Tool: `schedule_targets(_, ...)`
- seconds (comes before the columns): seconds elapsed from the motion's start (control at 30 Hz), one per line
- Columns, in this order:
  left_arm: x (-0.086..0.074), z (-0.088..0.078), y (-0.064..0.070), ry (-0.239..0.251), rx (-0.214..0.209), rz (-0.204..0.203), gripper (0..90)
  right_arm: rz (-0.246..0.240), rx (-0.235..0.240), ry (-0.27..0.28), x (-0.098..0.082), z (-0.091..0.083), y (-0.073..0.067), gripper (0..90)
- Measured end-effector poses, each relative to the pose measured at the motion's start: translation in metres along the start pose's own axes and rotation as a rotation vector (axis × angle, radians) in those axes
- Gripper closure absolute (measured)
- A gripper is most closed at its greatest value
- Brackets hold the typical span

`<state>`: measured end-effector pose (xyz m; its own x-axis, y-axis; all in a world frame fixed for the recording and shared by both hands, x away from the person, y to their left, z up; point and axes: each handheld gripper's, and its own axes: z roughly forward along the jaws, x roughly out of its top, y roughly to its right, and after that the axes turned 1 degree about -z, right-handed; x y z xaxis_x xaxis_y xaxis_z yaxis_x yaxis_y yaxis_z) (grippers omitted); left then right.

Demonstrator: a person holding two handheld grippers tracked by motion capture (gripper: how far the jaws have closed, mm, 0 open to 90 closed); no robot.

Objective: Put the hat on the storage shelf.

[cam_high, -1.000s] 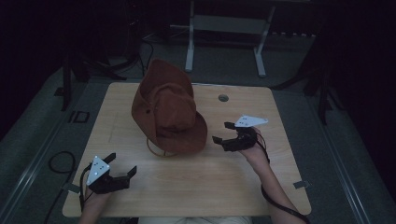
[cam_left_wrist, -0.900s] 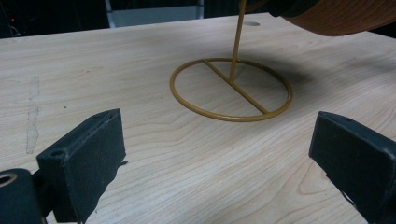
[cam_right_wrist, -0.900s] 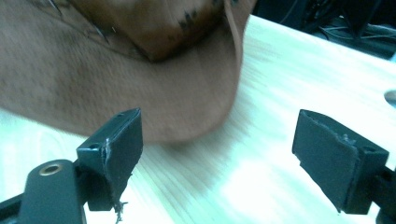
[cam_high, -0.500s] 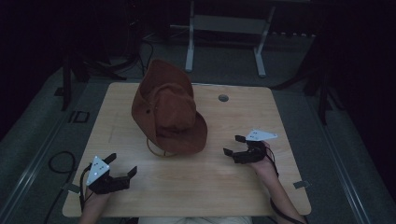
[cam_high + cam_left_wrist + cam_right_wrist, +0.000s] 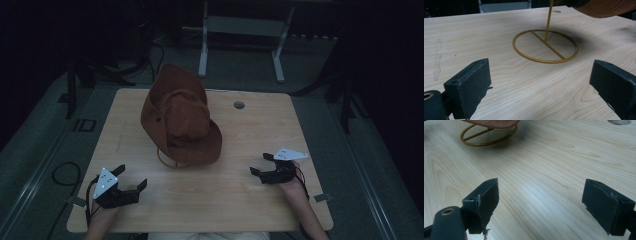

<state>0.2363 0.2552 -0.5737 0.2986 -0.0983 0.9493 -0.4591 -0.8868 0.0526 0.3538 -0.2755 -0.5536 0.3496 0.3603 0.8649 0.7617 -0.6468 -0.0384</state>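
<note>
The left hand [image 5: 102,212] came in over the worktop's [image 5: 300,125] near edge by the near left corner, holding the left gripper [image 5: 131,179] low above the wood, its jaws spread wide with nothing between them and aimed toward the middle. The right hand [image 5: 291,186] reached in at the near right, close to the right edge; the right gripper [image 5: 262,164] pointed left along the worktop, its jaws likewise spread and empty.

A brown hat [image 5: 180,120] sat on a stand [image 5: 170,159] near the middle of the worktop, somewhat toward the far left, well apart from both grippers. In the high view the brim hid most of the stand, leaving a sliver of its yellow ring. In the left gripper view the ring, crossbar and upright rod [image 5: 548,21] were plain, but the hat was cut off at the top edge. A round hole [image 5: 239,105] lay near the far edge. The room beyond the worktop was too dark to make out well.
</note>
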Motion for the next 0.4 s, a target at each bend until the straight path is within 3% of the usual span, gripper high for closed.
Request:
schedule_targets(0.2, 0.0, 0.0, 0.0, 0.0, -0.002, -0.001, 4.3, -0.004, -0.044, -0.009, -0.009, -0.011, 0.005, 13.9)
schedule_targets(0.4, 0.0, 0.0, 0.0, 0.0, -0.007, -0.002, 4.3, 0.019, -0.047, -0.005, -0.012, -0.012, 0.011, 13.9)
